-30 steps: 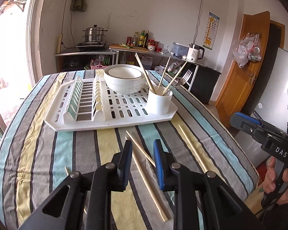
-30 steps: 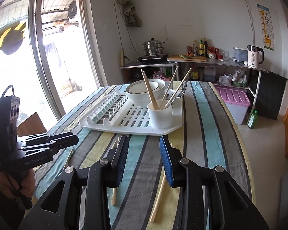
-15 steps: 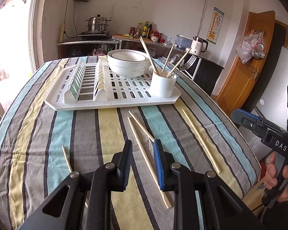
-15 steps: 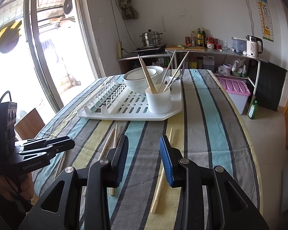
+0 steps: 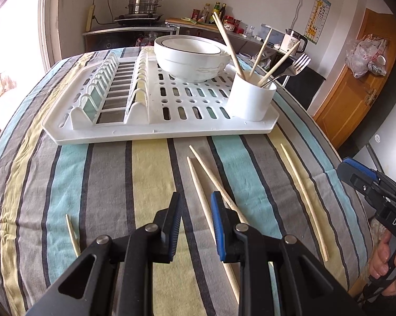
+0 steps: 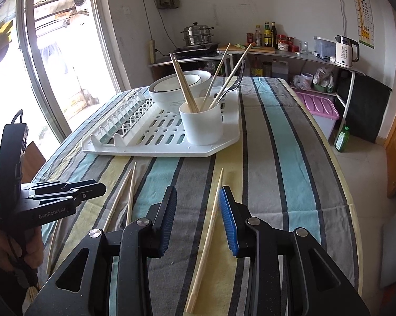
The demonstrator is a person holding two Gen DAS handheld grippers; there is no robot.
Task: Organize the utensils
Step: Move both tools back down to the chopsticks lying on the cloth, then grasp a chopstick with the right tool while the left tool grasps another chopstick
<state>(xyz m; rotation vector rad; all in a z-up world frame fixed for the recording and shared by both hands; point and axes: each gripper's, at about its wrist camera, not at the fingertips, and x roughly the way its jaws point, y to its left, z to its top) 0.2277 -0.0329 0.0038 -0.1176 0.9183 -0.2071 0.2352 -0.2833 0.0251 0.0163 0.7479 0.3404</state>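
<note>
Several wooden chopsticks lie loose on the striped tablecloth. My left gripper [image 5: 195,202] is open, low over one chopstick [image 5: 198,181] that runs between its jaws; a second chopstick [image 5: 211,173] crosses under the blue finger. My right gripper [image 6: 198,197] is open over another chopstick [image 6: 213,210], which lies close to its blue pad. A white cup [image 5: 250,100] on the white drying rack [image 5: 155,129] holds several chopsticks and a fork. In the right wrist view the left gripper [image 6: 97,187] shows at the left, above a pair of chopsticks [image 6: 130,192].
Stacked white bowls [image 5: 192,58] stand on the rack behind the cup. A short chopstick [image 5: 72,234] lies at the left, a long one [image 5: 303,202] near the table's right edge. The floor and a pink bin [image 6: 319,108] lie beyond that edge.
Both grippers have sunk toward the table and tipped downward. The loose chopsticks now sit larger and closer, in line with the jaws. Neither gripper's opening has changed.
</note>
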